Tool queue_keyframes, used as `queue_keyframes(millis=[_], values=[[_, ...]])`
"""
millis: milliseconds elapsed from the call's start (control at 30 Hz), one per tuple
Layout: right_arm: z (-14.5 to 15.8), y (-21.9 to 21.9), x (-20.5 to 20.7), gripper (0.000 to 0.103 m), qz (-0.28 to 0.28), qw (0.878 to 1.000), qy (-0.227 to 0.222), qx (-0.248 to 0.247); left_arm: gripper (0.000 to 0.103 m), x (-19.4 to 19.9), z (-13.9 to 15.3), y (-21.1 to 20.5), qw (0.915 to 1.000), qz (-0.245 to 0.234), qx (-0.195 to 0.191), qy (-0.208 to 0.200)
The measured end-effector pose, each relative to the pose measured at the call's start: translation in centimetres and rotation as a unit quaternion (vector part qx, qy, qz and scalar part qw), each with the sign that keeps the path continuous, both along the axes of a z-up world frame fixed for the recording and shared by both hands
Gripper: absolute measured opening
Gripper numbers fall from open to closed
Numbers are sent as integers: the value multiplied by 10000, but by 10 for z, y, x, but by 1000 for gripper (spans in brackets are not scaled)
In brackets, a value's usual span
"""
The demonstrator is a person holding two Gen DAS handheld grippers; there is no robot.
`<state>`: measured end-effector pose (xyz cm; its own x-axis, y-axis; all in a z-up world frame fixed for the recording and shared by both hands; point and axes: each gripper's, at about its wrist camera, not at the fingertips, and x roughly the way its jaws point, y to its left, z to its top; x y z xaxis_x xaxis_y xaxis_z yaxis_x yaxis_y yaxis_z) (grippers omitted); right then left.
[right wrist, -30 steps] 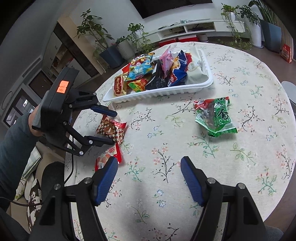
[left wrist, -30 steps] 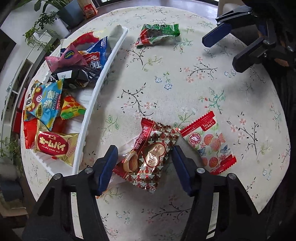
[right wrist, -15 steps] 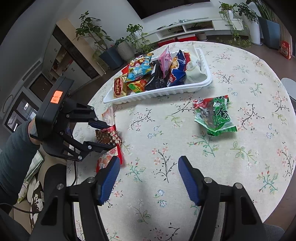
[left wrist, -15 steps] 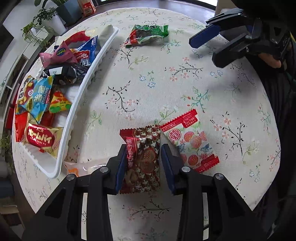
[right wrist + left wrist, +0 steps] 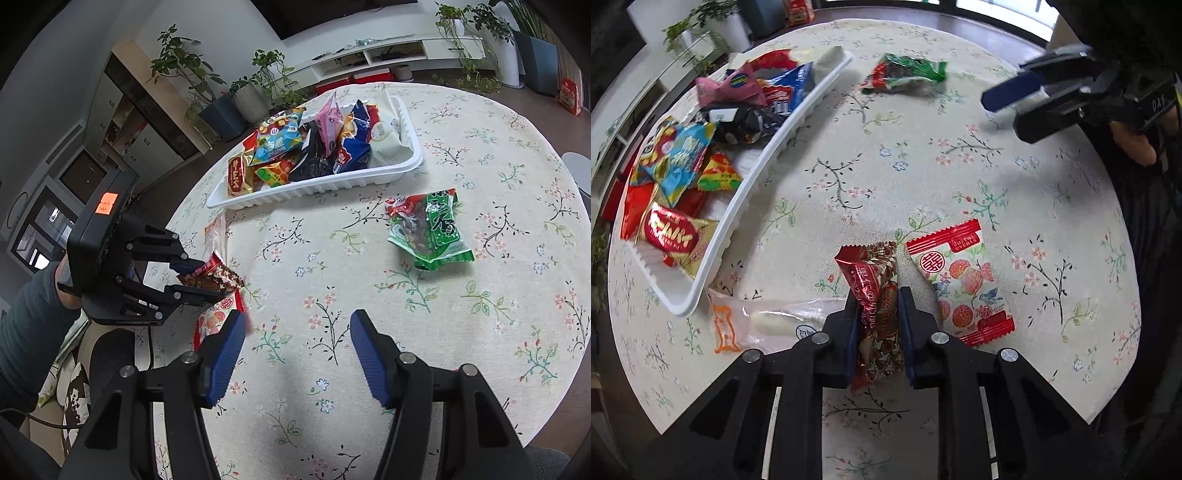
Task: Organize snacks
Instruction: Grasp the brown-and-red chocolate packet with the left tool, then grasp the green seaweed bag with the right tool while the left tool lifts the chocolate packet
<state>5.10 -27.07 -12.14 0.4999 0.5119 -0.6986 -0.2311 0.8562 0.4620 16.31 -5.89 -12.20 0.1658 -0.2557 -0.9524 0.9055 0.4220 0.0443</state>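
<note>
My left gripper [image 5: 877,295] is shut on a red-brown chocolate snack packet [image 5: 875,291] and holds it off the floral tablecloth; the right wrist view shows the packet [image 5: 212,277] lifted in that gripper [image 5: 207,278]. A white-and-red fruit candy packet [image 5: 960,280] lies just right of it, a clear packet [image 5: 764,323] just left. A white tray [image 5: 746,192] full of snacks stands at the left. A green snack bag [image 5: 905,74] lies at the far side. My right gripper [image 5: 297,332] is open and empty above the table, with the green bag [image 5: 430,230] ahead of it.
The round table's edge [image 5: 1100,406] runs close on the near right. Potted plants [image 5: 251,92] and a low white shelf [image 5: 388,51] stand beyond the table. The tray [image 5: 332,184] sits toward the table's far side in the right wrist view.
My left gripper has closed on the chocolate packet and lifted it off the cloth. The clear packet under it is now uncovered. My right gripper has stayed open, shifting slightly.
</note>
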Motion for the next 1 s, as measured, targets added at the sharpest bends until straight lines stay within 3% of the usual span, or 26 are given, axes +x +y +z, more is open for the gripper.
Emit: queue_keyframes(millis=[267, 500, 567, 700, 900, 1000], values=[[4, -11, 1, 55, -222, 9997, -65, -38, 13, -13, 10, 19, 9973, 572, -463, 46], [14, -38, 12, 55, -596, 9972, -82, -452, 13, -23, 32, 43, 9861, 1125, -1210, 141], [17, -44, 20, 56, -732, 9957, -48, -573, 13, -30, 37, 50, 9812, 1300, -1417, 147], [19, -47, 44, 68, -836, 9923, -13, -913, 13, -35, 44, 59, 9669, 1727, -1873, 166], [-3, -25, 83, 68, -578, 9807, 137, -1862, 13, -33, 43, 78, 9452, 2368, -2244, 163], [-16, -19, 94, 58, -523, 9763, 247, -2085, 13, -36, 43, 86, 9376, 2542, -2366, 179]])
